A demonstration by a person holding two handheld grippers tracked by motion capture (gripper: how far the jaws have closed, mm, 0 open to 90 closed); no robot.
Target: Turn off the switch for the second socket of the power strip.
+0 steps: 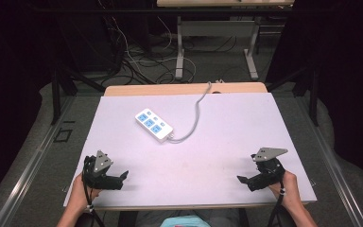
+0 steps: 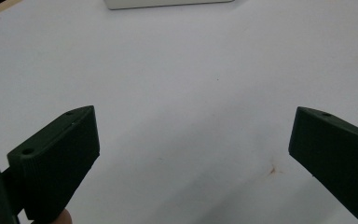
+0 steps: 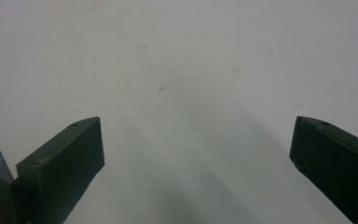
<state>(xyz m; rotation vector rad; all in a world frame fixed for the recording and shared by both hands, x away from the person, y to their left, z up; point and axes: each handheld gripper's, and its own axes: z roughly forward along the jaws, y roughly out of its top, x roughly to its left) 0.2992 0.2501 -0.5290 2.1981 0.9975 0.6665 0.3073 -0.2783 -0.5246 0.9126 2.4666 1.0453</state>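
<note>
A white power strip [image 1: 154, 124] with blue sockets lies at an angle on the far middle of the white tabletop [image 1: 217, 142]. Its grey cable [image 1: 194, 120] curves off over the far edge. My left gripper [image 1: 123, 177] rests near the front left corner, pointing right, open with nothing between its jaws. In the left gripper view the left gripper [image 2: 193, 135] frames bare tabletop, and the strip's edge [image 2: 168, 3] shows at the top. My right gripper [image 1: 242, 180] sits near the front right corner, pointing left, open and holding nothing. The right gripper view has the right gripper [image 3: 198, 140] over bare surface.
The tabletop's front edge runs just under both hands. A wooden strip [image 1: 184, 89] borders the far edge. Beyond it stand a desk's metal legs [image 1: 179, 52] and tangled cables [image 1: 127, 61] on the floor. Dark frame posts [image 1: 56, 94] flank the table.
</note>
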